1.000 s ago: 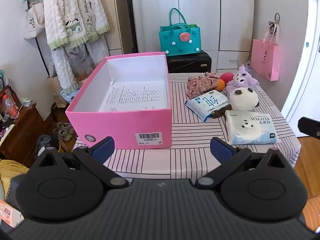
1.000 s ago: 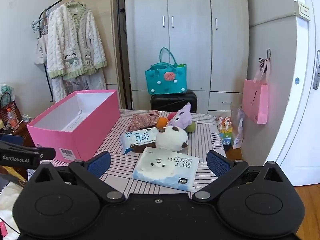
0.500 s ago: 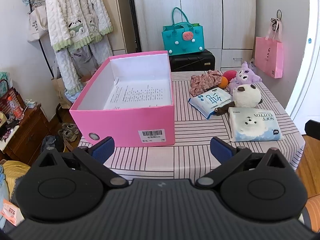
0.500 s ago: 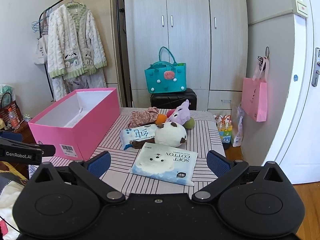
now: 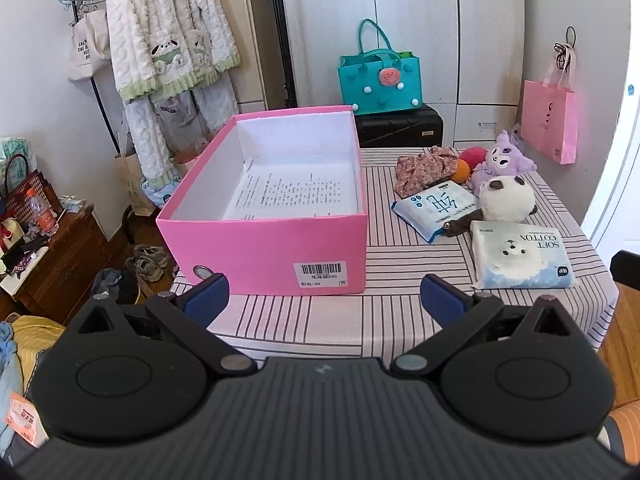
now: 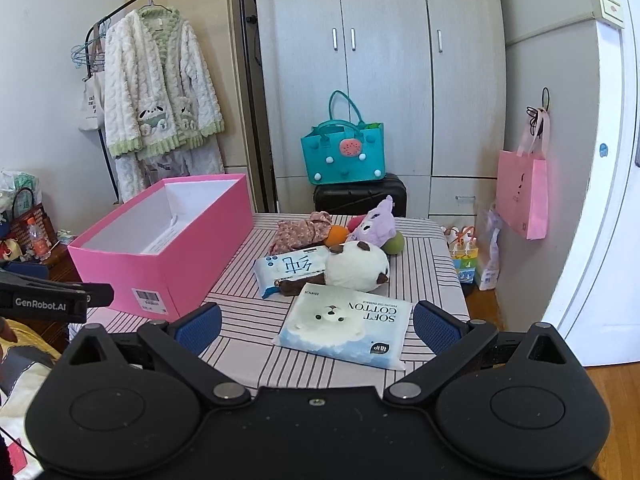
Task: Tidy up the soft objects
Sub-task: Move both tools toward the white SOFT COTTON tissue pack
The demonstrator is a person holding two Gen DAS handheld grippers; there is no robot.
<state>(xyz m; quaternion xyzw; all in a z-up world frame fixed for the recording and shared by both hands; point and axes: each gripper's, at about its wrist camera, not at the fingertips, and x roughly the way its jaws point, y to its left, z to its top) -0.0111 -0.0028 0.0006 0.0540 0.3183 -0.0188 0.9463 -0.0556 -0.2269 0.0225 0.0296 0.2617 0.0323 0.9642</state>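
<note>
A: Nearest the lens, how do the tools stand?

B: The left gripper (image 5: 324,294) is spread wide and holds nothing, above the near edge of the striped table (image 5: 320,320). The right gripper (image 6: 316,322) is just as wide and bare, its blue pads (image 6: 434,326) flanking the cotton pack (image 6: 348,330) without touching it.

A: And the box?

B: The pink box (image 5: 272,248) sits on the table's left, lid off, a printed sheet (image 5: 296,192) lying flat inside.

A: Where are the soft things?

B: All on the right side, outside the box. The cotton pack lies closest. Behind it a white plush (image 6: 356,266) rests against a blue tissue pack (image 6: 292,268). Farther back come a floral pouch (image 6: 300,232), an orange ball (image 6: 338,234), a purple plush (image 6: 376,224) and a green ball (image 6: 394,244), bunched together.

A: Beyond the table?

B: A teal bag (image 6: 344,152) on a black case (image 6: 360,198), before a wardrobe (image 6: 380,60). A pink bag (image 6: 522,194) hangs at right, a robe (image 6: 160,88) at left.
</note>
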